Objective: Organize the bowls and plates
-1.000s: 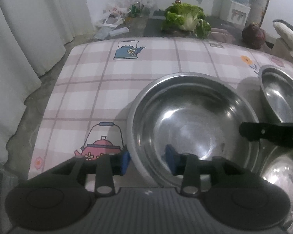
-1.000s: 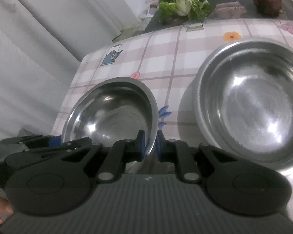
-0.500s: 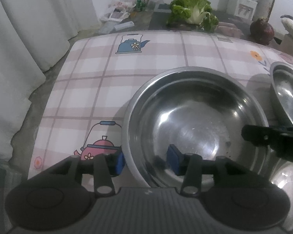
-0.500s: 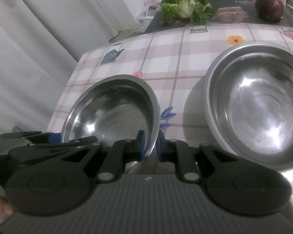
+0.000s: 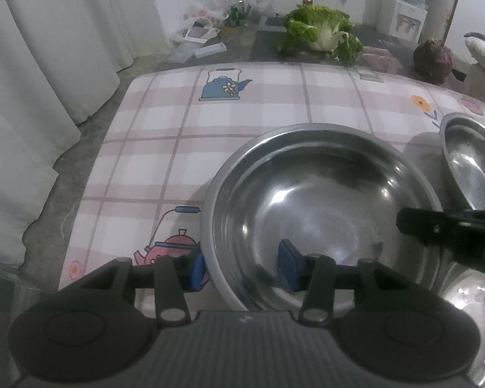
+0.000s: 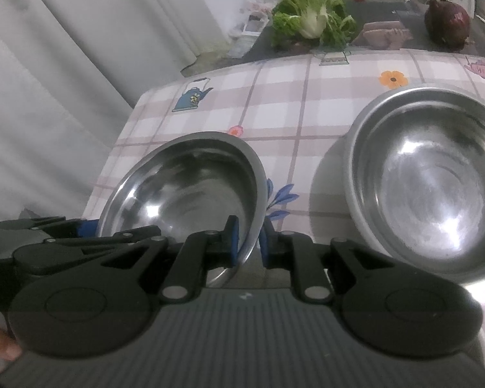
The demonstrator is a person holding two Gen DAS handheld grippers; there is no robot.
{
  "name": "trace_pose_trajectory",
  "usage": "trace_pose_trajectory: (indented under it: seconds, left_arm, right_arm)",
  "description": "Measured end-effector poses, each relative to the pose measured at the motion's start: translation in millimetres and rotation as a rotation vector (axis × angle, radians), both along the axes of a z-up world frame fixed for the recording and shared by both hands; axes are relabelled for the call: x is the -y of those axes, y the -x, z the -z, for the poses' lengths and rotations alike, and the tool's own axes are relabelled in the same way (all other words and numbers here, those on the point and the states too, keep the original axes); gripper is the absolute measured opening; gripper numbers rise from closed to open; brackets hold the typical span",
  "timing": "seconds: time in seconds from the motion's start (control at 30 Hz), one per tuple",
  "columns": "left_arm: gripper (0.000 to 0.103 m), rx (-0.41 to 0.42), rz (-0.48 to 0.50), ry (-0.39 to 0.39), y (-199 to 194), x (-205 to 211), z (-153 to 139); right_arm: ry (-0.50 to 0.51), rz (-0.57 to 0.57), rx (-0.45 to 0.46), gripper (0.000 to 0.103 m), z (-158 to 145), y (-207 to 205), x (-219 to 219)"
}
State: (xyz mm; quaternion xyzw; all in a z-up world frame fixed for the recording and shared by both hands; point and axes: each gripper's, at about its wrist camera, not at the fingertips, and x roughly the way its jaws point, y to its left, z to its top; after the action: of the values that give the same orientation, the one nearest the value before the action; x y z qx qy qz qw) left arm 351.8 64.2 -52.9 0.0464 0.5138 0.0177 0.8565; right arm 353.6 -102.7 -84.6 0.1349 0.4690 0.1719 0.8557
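Observation:
A steel bowl [image 5: 320, 200] is held up over the checked tablecloth [image 5: 242, 110]. My left gripper [image 5: 244, 266] is open, its blue pads straddling the bowl's near-left rim without pinching it. My right gripper [image 6: 249, 242] is shut on the same bowl's [image 6: 190, 181] right rim and tilts it; its black finger shows in the left wrist view [image 5: 449, 229]. A second steel bowl [image 6: 433, 181] sits on the table to the right, also in the left wrist view [image 5: 472, 165]. A third shiny steel dish [image 5: 472, 317] lies low at the right.
A cabbage [image 5: 320, 30], a dark round vegetable [image 5: 431, 61] and small clutter [image 5: 207, 32] lie on the dark surface beyond the table. White curtains [image 5: 48, 64] hang at the left. The table's left edge [image 5: 90, 168] drops to the floor.
Both grippers and the held bowl have drawn back and risen slightly; more of the tablecloth shows. The left jaws stay open around the rim; the right stays clamped.

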Motion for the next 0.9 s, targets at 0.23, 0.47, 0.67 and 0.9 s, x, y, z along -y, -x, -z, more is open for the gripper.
trace_pose_trajectory:
  seconds: [0.23, 0.47, 0.67, 0.9]
  left_arm:
    - [0.047, 0.031, -0.008, -0.005, 7, -5, -13]
    - [0.047, 0.061, -0.009, -0.018, 16, -7, -28]
    - [0.047, 0.089, 0.005, -0.012, 25, -1, -43]
    - [0.047, 0.106, 0.040, -0.005, 30, 24, -53]
  right_arm:
    - [-0.012, -0.008, 0.011, 0.014, -10, 4, -5]
    - [-0.024, -0.013, 0.037, 0.014, -24, 12, -9]
    - [-0.031, -0.003, 0.054, 0.014, -36, 21, -2]
    - [-0.036, 0.039, 0.084, 0.015, -52, 34, 22]
